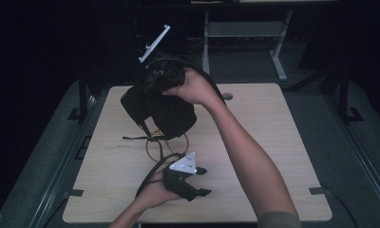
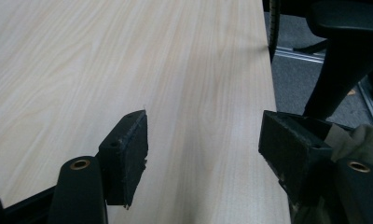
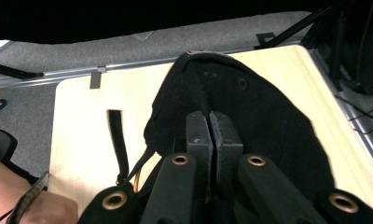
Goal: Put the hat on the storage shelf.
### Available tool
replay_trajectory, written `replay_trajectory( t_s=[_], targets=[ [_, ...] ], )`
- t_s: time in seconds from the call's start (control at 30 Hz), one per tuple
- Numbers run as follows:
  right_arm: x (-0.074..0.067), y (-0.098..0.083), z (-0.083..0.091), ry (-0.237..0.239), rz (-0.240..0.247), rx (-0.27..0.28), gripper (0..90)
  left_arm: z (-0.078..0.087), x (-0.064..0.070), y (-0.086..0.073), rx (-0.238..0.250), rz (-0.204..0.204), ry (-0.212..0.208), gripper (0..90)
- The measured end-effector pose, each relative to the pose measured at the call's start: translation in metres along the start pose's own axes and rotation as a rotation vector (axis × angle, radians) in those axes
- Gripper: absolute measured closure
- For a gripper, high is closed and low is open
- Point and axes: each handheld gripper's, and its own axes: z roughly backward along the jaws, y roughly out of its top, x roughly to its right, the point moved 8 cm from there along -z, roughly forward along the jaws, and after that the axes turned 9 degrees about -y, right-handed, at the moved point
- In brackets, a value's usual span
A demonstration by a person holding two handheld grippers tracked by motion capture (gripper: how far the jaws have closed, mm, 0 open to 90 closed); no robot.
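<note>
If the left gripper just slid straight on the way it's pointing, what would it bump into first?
Probably nothing on the table: the open left gripper faces bare wooden tabletop running to its edge. Past that stands a dark chair base, off to one side; depth is hard to judge.

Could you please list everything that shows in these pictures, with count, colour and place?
black fabric bag: one, black, lifted over the far middle of the table, pinched by the right gripper
strap: one, black, hanging from the bag down to the tabletop
orange cord loop: one, orange, on the table under the bag
table: one, light wood, centre
desk frame: one, grey, on the floor beyond the table
white bracket: one, white, above the raised gripper
left gripper: one, black with a grey plate, low over the table's near edge, open
right gripper: one, black, raised, shut on the bag
hands: two, one on each gripper
</note>
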Motion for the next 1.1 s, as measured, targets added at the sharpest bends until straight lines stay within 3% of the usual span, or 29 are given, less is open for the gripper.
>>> replay_trajectory(
  t_s=[0.07, 0.17, 0.2, 0.47, 0.8, 1.1],
  targets=[
    [-0.002, 0.000, -0.009, 0.006, -0.002, -0.008, 84.8, 0.001, 0.000, -0.002, -0.037, -0.019, -0.003, 32.1],
    [-0.006, -0.003, -0.020, 0.012, 0.007, -0.027, 67.3, 0.001, 0.001, -0.001, -0.031, -0.014, -0.002, 31.8],
    [-0.006, -0.004, -0.021, 0.018, -0.001, -0.024, 66.5, 0.002, 0.001, -0.001, -0.030, -0.013, 0.000, 31.8],
    [0.004, -0.012, -0.010, 0.018, -0.066, 0.041, 48.6, 0.003, -0.002, -0.001, -0.012, -0.005, 0.009, 30.9],
    [0.012, -0.029, 0.004, 0.036, -0.131, 0.082, 42.0, 0.003, -0.004, -0.002, -0.009, 0.007, 0.019, 28.1],
    [0.021, -0.045, 0.021, -0.005, -0.148, 0.129, 39.0, 0.003, -0.004, -0.001, 0.002, 0.005, 0.032, 26.6]
  ],
)
